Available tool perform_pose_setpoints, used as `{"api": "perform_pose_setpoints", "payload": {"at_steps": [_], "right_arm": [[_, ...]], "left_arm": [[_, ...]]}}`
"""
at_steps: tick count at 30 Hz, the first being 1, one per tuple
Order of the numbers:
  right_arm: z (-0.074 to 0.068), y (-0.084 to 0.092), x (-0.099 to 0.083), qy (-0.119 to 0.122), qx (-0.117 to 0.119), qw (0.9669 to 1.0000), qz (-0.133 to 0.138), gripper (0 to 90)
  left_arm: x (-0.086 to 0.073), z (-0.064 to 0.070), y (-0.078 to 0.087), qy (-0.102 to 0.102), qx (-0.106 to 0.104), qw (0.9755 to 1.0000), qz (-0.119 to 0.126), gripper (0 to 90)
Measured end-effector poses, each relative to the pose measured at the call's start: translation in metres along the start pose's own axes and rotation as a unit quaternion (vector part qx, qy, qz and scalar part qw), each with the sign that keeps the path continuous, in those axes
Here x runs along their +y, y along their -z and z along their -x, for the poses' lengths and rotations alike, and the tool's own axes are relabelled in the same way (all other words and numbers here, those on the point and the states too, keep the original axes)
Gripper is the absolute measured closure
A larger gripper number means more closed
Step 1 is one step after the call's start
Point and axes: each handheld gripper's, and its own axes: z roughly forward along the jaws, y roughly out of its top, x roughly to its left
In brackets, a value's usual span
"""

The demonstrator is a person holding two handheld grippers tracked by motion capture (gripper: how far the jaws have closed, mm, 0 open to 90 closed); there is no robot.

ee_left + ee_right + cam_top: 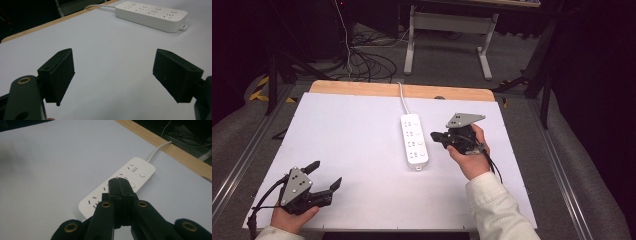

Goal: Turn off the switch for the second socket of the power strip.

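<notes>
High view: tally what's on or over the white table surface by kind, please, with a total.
Power strip, white, with its cable: 1
Handheld claws, black: 2 (left claw open over bare table; right claw shut, beside the strip)
Total: 3

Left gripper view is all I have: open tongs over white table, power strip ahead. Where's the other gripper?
Observer: The right gripper is beside the power strip, at its right side in the high view.
Operator: Open as well?
Observer: No, its tongs are shut with nothing between them, and they point over the strip.
Operator: Is the strip plugged into anything?
Observer: Its cord runs off the table's far wooden edge; I cannot see where it ends.
</notes>
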Motion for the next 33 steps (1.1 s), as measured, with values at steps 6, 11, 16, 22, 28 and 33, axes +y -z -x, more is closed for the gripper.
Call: {"api": "perform_pose_setpoints", "payload": {"at_steps": [6, 11, 16, 22, 28, 33], "right_arm": [[0.009, -0.016, 0.006, -0.014, 0.004, 0.9999, 0.003, 90.0], [0.014, -0.031, 0.008, -0.02, 0.006, 0.9998, -0.004, 90.0], [0.021, -0.048, 0.007, -0.025, 0.001, 0.9997, 0.002, 90.0], [0.024, -0.061, 0.007, -0.029, -0.002, 0.9996, -0.001, 90.0], [0.024, -0.078, 0.008, -0.029, -0.008, 0.9995, 0.004, 90.0], [0.025, -0.093, 0.007, -0.029, -0.013, 0.9995, -0.005, 90.0]], "left_arm": [[0.0, 0.0, -0.001, -0.002, 0.0, 1.0, 0.0, 18.2], [0.0, 0.001, -0.001, -0.003, -0.001, 1.0, -0.001, 18.2], [0.001, 0.001, -0.002, -0.01, -0.001, 0.9999, -0.003, 18.2], [0.001, 0.001, -0.002, -0.013, 0.0, 0.9999, -0.003, 18.2], [0.002, 0.002, -0.004, -0.016, -0.002, 0.9999, -0.005, 18.2], [0.002, 0.002, -0.005, -0.017, -0.006, 0.9998, -0.005, 18.2]]}}
